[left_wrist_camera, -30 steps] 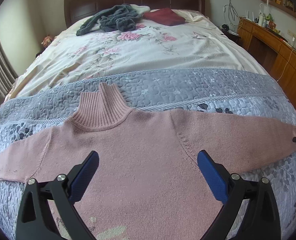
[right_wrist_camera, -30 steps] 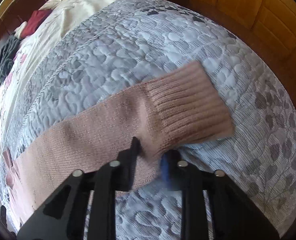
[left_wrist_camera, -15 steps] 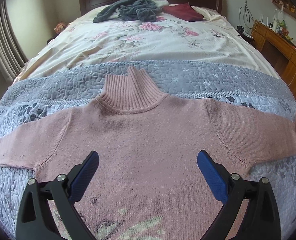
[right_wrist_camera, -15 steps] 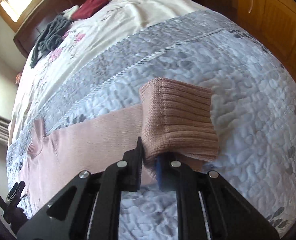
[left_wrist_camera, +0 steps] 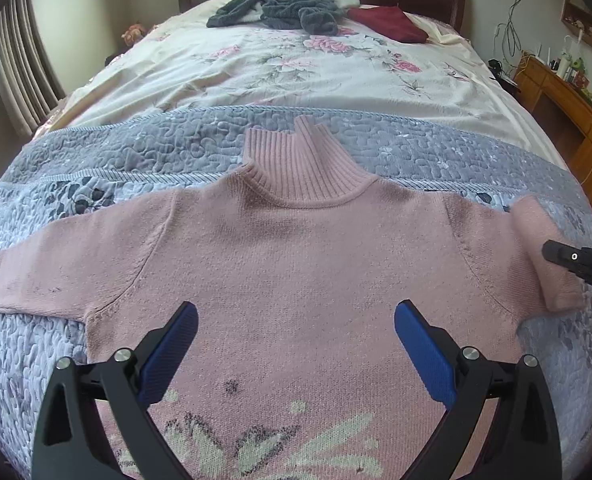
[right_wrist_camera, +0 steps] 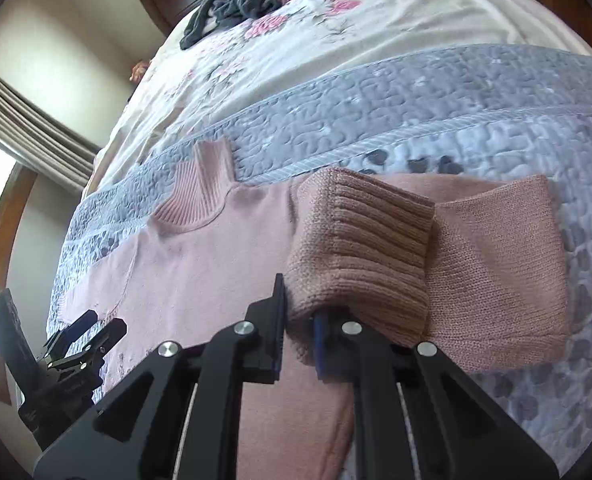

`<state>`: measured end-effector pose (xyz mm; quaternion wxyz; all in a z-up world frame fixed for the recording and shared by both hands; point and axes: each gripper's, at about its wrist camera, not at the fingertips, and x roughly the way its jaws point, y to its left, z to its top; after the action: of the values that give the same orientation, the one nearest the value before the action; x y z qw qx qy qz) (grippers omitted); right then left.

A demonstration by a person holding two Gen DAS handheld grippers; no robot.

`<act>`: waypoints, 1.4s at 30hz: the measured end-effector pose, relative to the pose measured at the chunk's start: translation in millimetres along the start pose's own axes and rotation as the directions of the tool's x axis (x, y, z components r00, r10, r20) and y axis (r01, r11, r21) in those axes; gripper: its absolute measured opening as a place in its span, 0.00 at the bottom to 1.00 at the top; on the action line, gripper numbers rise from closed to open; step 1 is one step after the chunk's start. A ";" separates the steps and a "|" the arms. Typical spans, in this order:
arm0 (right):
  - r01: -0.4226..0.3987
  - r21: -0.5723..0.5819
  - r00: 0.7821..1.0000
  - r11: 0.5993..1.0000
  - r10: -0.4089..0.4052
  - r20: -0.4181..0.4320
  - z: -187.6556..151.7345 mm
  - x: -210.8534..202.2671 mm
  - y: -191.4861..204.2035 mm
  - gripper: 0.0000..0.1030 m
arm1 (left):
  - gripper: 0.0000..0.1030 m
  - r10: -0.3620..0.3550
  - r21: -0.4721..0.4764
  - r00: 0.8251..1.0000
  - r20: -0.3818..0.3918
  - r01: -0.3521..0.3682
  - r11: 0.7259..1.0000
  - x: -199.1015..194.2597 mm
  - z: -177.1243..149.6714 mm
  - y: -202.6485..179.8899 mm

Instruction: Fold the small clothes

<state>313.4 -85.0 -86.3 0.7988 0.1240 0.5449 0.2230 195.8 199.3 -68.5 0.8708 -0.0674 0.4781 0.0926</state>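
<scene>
Sweater: pink knit, laid flat face-up on grey quilt at foot of bed.

Left wrist view: L gripper hovered over sweater chest, jaws wide apart, holding nothing. Collar pointed toward headboard. Left sleeve lay straight out, flat. Right sleeve now doubled back near shoulder, vs. 1 s ago when it reached full length to quilt edge. R gripper tip showed at frame edge, touching the fold. Grey garment and red item sat well apart, near pillows.

Right wrist view: R gripper jaws clamped on ribbed cuff; cuff lifted and carried inward over the sleeve, toward the body. 1 s ago cuff lay flat on quilt; 0.5 s ago just raised. L gripper visible far side, apart.

Reading: sleeve fold under way, abt. halfway across. Cuff not yet set down on chest. Left sleeve and body folds still to do; task early.
</scene>
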 end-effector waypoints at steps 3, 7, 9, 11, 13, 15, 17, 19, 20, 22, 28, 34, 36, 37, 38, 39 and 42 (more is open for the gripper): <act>-0.013 -0.023 0.999 1.000 0.012 -0.035 -5.9 23.2 16.3 0.10 | 0.96 -0.001 -0.007 1.000 -0.005 0.001 1.000 1.9 -1.7 8.3; 0.017 -0.061 0.996 0.998 -0.022 -0.088 -18.9 50.7 28.1 0.14 | 0.96 -0.014 -0.021 1.000 -0.022 0.014 1.000 6.0 -2.8 16.0; 0.018 -0.062 0.993 0.998 -0.025 -0.112 -27.4 59.0 26.2 0.16 | 0.96 -0.020 -0.021 0.999 -0.030 0.019 1.000 8.5 -3.5 16.6; 0.002 -0.064 0.991 0.998 -0.011 -0.135 -36.2 61.4 23.8 0.22 | 0.96 -0.029 -0.020 0.999 -0.042 0.028 0.999 11.3 -4.1 14.9; -0.030 -0.061 0.990 0.998 0.021 -0.142 -43.7 57.6 20.7 0.24 | 0.96 -0.052 -0.021 0.997 -0.059 0.051 0.998 14.5 -5.2 10.4; -0.061 -0.056 0.987 0.997 0.052 -0.150 -50.4 47.7 15.9 0.25 | 0.96 -0.082 -0.018 0.994 -0.075 0.080 0.997 17.4 -5.9 1.5; -0.072 -0.044 0.989 0.996 0.065 -0.134 -56.1 32.8 8.2 0.25 | 0.96 -0.104 -0.005 0.991 -0.088 0.104 0.995 20.1 -6.9 -12.1; -0.060 -0.025 0.993 0.998 0.057 -0.105 -60.6 14.9 -3.3 0.25 | 0.95 -0.126 0.015 0.987 -0.099 0.128 0.992 23.9 -7.3 -31.0; -0.054 -0.006 0.995 0.999 0.053 -0.088 -62.5 4.8 -12.5 0.25 | 0.95 -0.131 0.028 0.986 -0.105 0.135 0.990 26.1 -7.2 -42.2; -0.039 0.026 0.998 0.999 0.041 -0.057 -64.6 -11.6 -29.8 0.25 | 0.95 -0.150 0.057 0.982 -0.118 0.158 0.986 30.7 -6.3 -67.8; 0.024 0.098 1.000 0.995 -0.024 -0.002 -74.7 -43.6 -77.6 0.27 | 0.93 -0.163 0.107 0.969 -0.187 0.185 0.977 63.0 -0.1 -136.2; 0.070 0.128 0.997 0.989 -0.073 0.020 -88.2 -61.8 -103.8 0.27 | 0.23 -0.230 0.079 0.943 -0.241 0.255 0.964 80.5 -4.6 -154.3; 0.068 0.136 0.997 0.988 -0.073 0.027 -88.9 -63.8 -104.9 0.27 | 0.17 -0.230 0.077 0.949 -0.216 0.251 0.965 75.1 -3.1 -148.7; 0.064 0.140 0.997 0.988 -0.069 0.031 -88.8 -65.0 -105.5 0.27 | 0.15 -0.242 0.063 0.949 -0.200 0.259 0.964 70.7 -1.4 -141.8; 0.062 0.142 0.997 0.988 -0.067 0.034 -88.0 -65.7 -105.5 0.27 | 0.15 -0.249 0.048 0.951 -0.182 0.262 0.964 65.1 0.8 -133.1; 0.062 0.143 0.997 0.988 -0.068 0.035 -86.8 -65.9 -104.9 0.27 | 0.15 -0.244 0.042 0.956 -0.160 0.254 0.966 58.5 3.3 -123.1; 0.053 0.155 0.998 0.987 -0.060 0.037 -81.3 -65.9 -105.2 0.32 | 0.15 -0.222 0.033 0.970 -0.096 0.226 0.973 40.6 11.1 -90.2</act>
<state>241.2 -212.6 -109.5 0.8040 0.1744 0.5470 0.1550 246.6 117.7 -94.3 0.8540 -0.1063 0.5089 -0.0200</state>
